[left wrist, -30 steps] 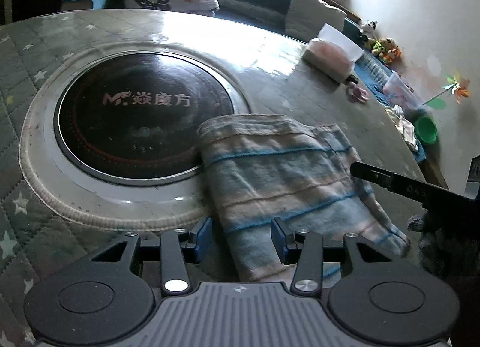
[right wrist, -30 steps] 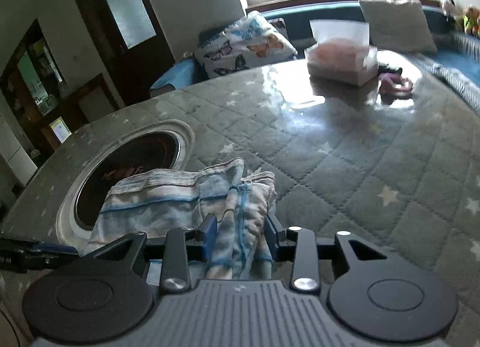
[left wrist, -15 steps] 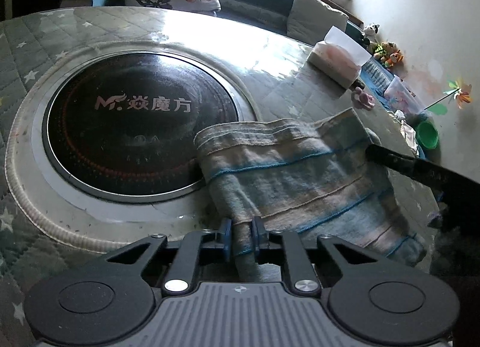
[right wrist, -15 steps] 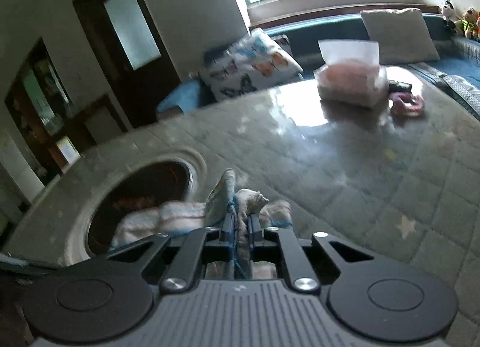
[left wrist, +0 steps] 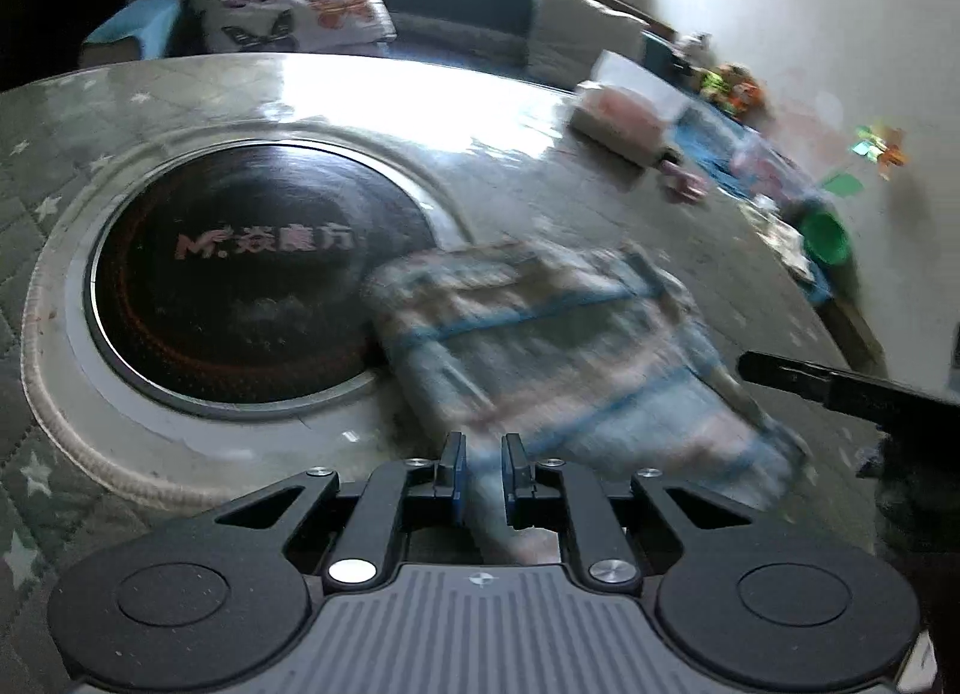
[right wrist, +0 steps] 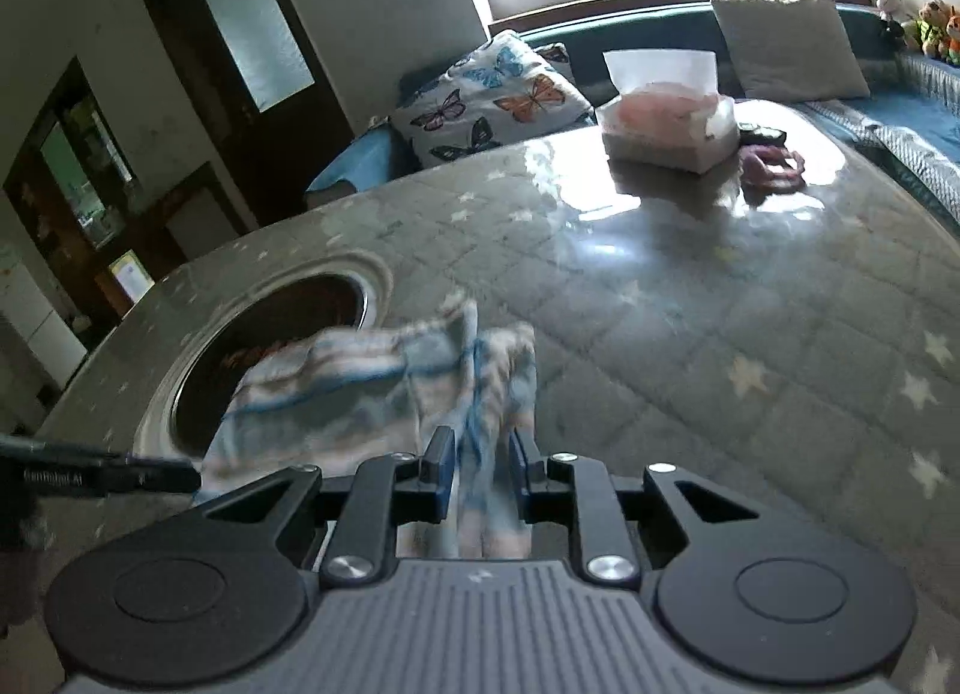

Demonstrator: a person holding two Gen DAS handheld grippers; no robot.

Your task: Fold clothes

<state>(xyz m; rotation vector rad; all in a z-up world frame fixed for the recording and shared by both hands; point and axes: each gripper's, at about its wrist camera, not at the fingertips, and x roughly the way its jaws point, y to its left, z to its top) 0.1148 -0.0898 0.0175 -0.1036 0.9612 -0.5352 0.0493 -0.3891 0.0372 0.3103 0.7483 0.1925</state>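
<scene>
- Striped cloth in pale blue, pink and cream [left wrist: 558, 358] is what's being folded here; it's laid on the grey star-quilted table cover [right wrist: 750, 346], with its far edge lapping over the rim of the round black glass hob plate [left wrist: 252, 274] sunk into the table.
- Near edge of the cloth is pinched by the left gripper [left wrist: 483, 469], jaws nearly together with a fold of fabric squeezed between the blue pads.
- Bunched-up end of the cloth is caught in the right gripper [right wrist: 479, 469]; its jaws are easing apart a little, though fabric is sitting between them and looks held.
- Cloth is blurred in both views, so it's likely being lifted or dragged right now.
- Step in hand, as a guess: both near corners grabbed, fold about to be carried over.
- Next move probably calls for both ends being raised evenly and laid toward the far edge, kept clear of the pink tissue box [right wrist: 669, 123].
</scene>
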